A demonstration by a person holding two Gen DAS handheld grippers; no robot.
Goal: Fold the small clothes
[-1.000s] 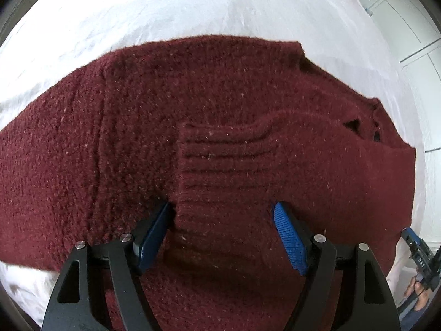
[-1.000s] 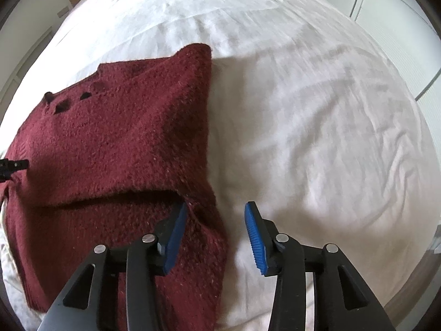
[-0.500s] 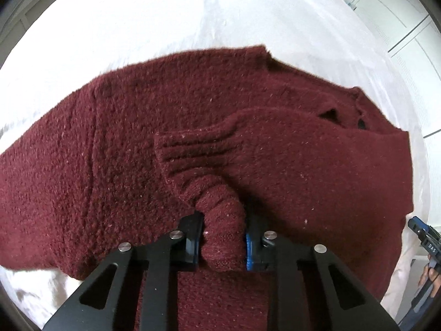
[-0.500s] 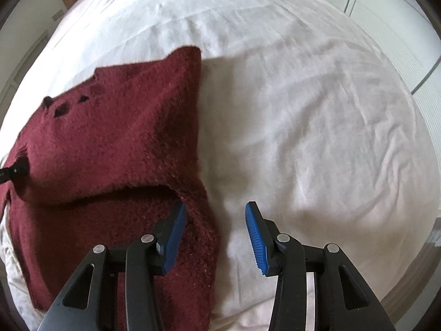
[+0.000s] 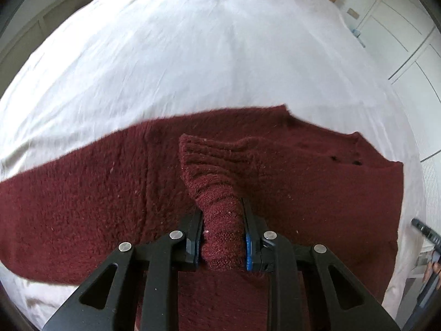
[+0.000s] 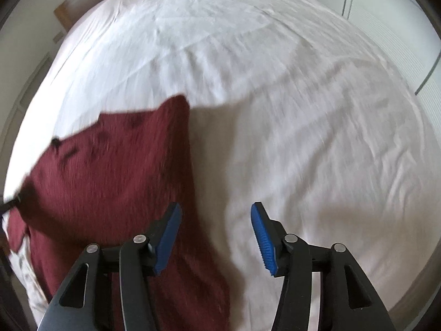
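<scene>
Maroon knitted sweater point(image 5: 303, 193) spread flat on white bed sheet point(image 5: 193, 55), body wide across the lower part of the left wrist view. Ribbed sleeve cuff point(image 5: 215, 160) lifted off the sweater body, bunched and pinched tight by left gripper point(image 5: 222, 234), blue pads hard against the knit on both sides. Right gripper point(image 6: 216, 237) opening, blue fingers point(image 6: 261, 237) well apart, nothing between them; left finger over the sweater's right edge point(image 6: 190, 165), right finger over bare sheet. Right wrist view blurred. White cupboard doors point(image 5: 408, 35) beyond the bed.
</scene>
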